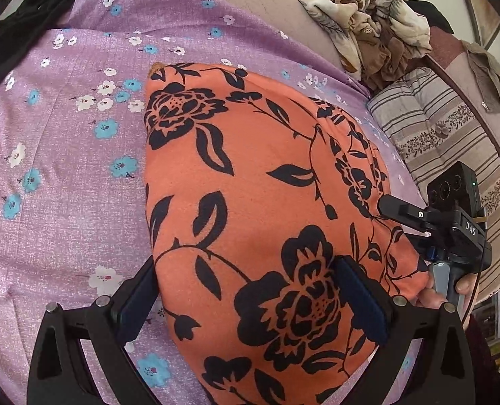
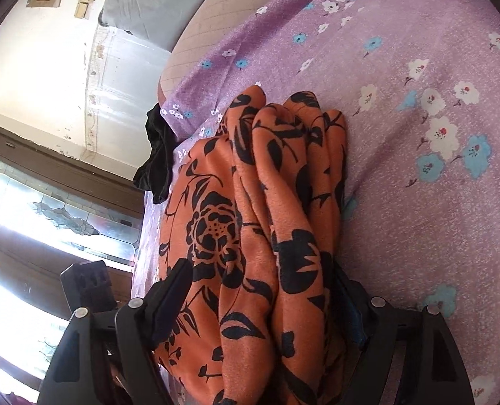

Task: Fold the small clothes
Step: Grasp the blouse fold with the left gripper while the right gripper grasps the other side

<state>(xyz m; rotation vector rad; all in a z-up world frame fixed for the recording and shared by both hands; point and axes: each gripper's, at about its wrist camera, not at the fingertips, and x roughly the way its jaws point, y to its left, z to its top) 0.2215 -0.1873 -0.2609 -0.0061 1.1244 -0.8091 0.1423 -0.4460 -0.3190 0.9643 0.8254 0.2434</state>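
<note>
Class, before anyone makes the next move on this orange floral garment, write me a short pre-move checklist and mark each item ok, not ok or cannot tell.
1. Orange garment lies on the purple bedsheet: ok.
2. Garment's top face is smooth in the left wrist view: ok.
3. Edge by the right gripper is flat: not ok, bunched in ridges.
4. Left gripper jaws are apart, cloth between: ok.
5. Right gripper has let go: cannot tell.
6. Black cloth sits apart from the fold: ok.
</note>
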